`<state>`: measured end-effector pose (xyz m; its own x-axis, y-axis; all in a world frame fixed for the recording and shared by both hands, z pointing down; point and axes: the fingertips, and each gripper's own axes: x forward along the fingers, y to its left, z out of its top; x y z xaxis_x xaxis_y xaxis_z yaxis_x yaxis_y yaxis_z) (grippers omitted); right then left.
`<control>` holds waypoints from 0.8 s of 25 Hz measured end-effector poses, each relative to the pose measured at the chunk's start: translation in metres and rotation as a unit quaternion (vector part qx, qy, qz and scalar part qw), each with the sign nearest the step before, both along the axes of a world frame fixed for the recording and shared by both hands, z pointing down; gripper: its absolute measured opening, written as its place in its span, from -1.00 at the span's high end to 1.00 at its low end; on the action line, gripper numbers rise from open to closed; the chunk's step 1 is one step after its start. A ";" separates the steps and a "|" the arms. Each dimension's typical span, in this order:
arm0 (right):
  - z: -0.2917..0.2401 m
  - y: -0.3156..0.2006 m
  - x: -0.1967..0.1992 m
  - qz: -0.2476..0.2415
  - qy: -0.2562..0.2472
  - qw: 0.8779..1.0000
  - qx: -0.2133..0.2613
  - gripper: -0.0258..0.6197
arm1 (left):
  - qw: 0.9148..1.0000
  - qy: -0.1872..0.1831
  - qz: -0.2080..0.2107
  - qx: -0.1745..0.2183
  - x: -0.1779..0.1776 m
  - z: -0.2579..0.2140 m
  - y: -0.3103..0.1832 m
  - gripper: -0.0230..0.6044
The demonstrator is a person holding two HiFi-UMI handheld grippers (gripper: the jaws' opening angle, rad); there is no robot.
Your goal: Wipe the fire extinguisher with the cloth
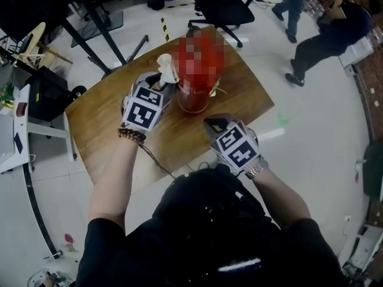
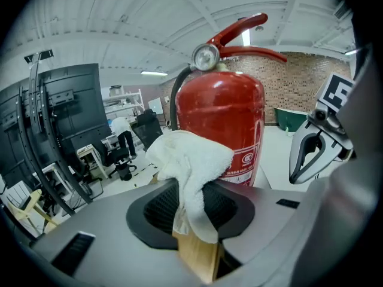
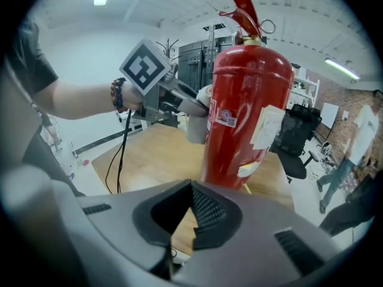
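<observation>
A red fire extinguisher [image 1: 194, 99] stands upright near the far middle of the wooden table [image 1: 114, 139]. My left gripper [image 1: 163, 84] is shut on a white cloth [image 1: 166, 68], which bunches out of the jaws against the extinguisher's left side. In the left gripper view the cloth [image 2: 190, 160] hangs over the jaws in front of the red cylinder [image 2: 230, 121]. My right gripper [image 1: 214, 124] is shut with nothing in it, just in front of the extinguisher and a little to its right, apart from it. The right gripper view shows the extinguisher [image 3: 242, 118] and the cloth [image 3: 196, 127] on its far side.
A black cable [image 1: 157, 159] runs over the table's near edge. Black office chairs [image 1: 224, 8] stand beyond the table. Two people [image 1: 326, 37] are at the upper right. A white desk [image 1: 15, 130] is at the left.
</observation>
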<state>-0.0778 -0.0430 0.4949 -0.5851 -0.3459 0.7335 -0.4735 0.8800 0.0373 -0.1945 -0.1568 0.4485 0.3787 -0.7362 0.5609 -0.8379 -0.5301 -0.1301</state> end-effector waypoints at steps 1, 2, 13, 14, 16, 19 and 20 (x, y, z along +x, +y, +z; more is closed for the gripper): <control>0.000 0.001 -0.001 0.003 0.002 1.000 -0.001 0.87 | 1.000 0.002 0.003 -0.004 -0.001 0.007 0.000 0.59; 0.001 0.002 -0.001 0.006 0.005 1.000 -0.002 0.87 | 1.000 0.004 0.005 -0.008 -0.002 0.013 -0.001 0.59; 0.007 0.002 0.000 0.025 0.017 0.999 -0.009 0.87 | 0.998 -0.001 0.027 -0.057 -0.002 0.098 -0.007 0.59; 0.007 0.002 -0.001 0.027 0.016 0.999 -0.010 0.87 | 0.998 0.000 0.027 -0.063 -0.001 0.106 -0.007 0.59; 0.008 0.002 -0.003 0.028 0.016 0.999 -0.011 0.87 | 0.997 0.000 0.026 -0.073 -0.002 0.120 -0.007 0.59; 0.009 0.001 -0.004 0.031 0.017 0.999 -0.011 0.87 | 0.996 -0.001 0.026 -0.090 -0.002 0.140 -0.006 0.59; 0.009 0.000 -0.003 0.033 0.018 0.999 -0.011 0.87 | 0.995 0.000 0.027 -0.096 -0.001 0.146 -0.005 0.59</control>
